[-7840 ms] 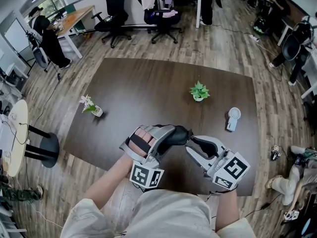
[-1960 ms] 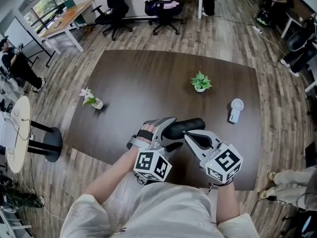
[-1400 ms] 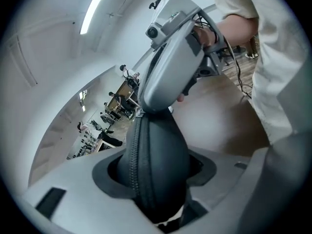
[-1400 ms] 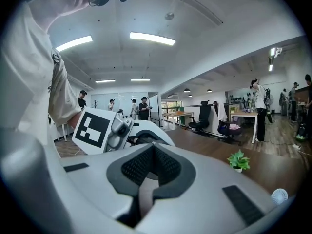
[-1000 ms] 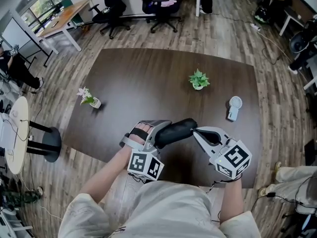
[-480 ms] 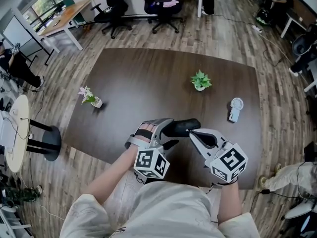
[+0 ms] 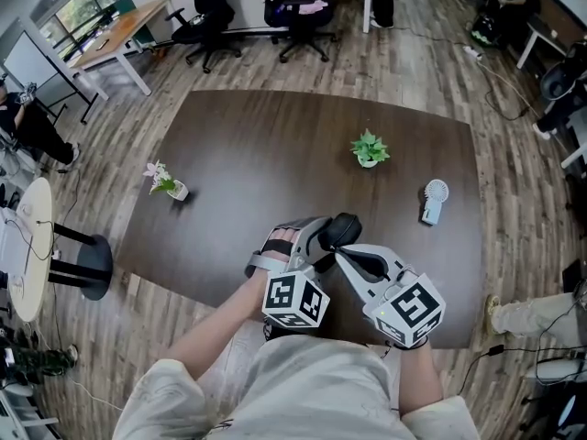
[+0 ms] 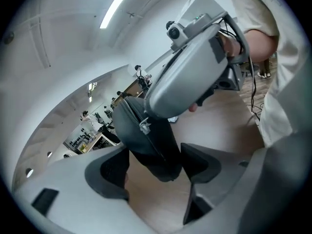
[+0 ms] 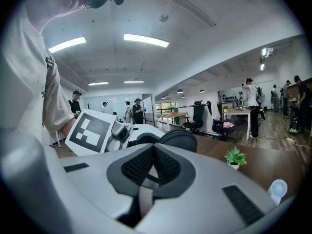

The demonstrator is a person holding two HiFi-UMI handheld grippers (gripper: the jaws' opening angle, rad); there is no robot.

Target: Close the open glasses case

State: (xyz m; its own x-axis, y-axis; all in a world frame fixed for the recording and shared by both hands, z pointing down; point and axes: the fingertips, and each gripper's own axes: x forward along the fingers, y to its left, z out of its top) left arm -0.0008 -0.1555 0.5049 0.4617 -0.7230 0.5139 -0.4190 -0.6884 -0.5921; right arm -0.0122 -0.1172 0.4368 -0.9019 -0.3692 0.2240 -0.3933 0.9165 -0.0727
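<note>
A black zippered glasses case is held above the near part of the dark table. In the left gripper view, the case stands on end between my left gripper's pads. These jaws have just been closing, and both pads now touch it. My right gripper is shut, and its tip rests against the case beside the silver zipper pull. I cannot tell whether it pinches the pull. In the right gripper view, the case's rounded end shows just past the closed pads.
On the table stand a small green plant, a white hand fan at the right and a little flower vase at the left. The table's near edge runs just under my hands. Office chairs and desks stand beyond it.
The case has turned from lying out to the right to pointing away from me. My right gripper has moved left, closer to the left one. The left gripper has shifted slightly right.
</note>
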